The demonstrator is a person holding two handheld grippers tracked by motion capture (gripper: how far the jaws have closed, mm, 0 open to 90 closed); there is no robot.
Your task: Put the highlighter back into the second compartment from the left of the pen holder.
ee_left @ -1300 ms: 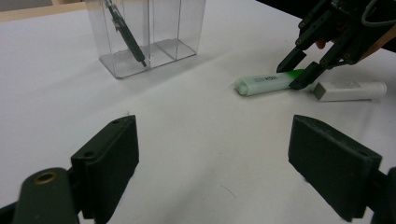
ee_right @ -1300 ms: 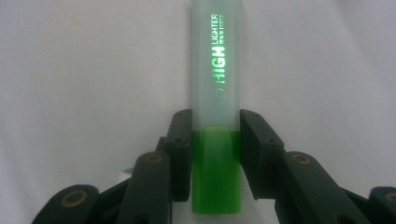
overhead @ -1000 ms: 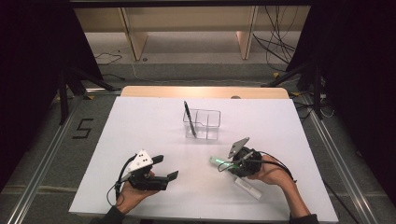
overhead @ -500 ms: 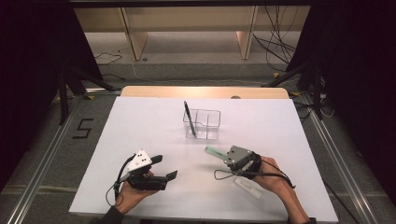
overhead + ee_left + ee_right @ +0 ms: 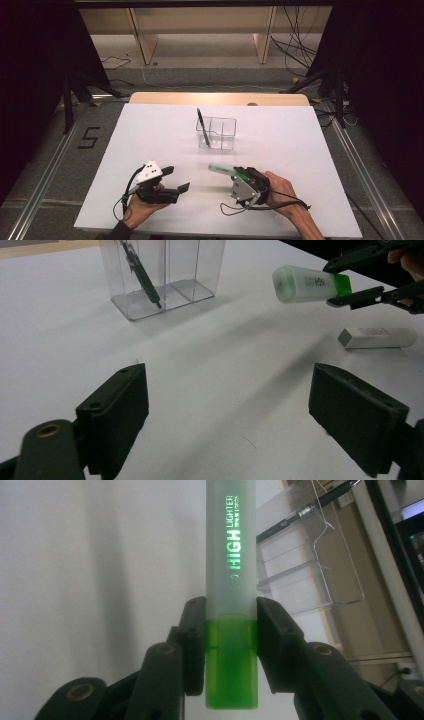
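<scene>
Highlighter (image 5: pixel 231 580) is sitting clamped at its green end in the right gripper (image 5: pixel 239 176), lifted off the table (image 5: pixel 150 130) near the clear holder (image 5: pixel 216 133), looking light, stiff, slick plastic, while the left gripper (image 5: pixel 172 180) is idling with jaws wide apart.

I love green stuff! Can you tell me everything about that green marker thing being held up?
It is a highlighter: a frosted, see-through plastic barrel with glowing green letters reading "HIGHLIGHTER", and a bright green end. The right hand-held gripper is shut on it, its two black jaws pinching where the frosted part meets the green end. It is lifted off the white table, nearly level, its frosted end pointing away from the gripper toward the left side of the table. Nothing else touches it.
</scene>
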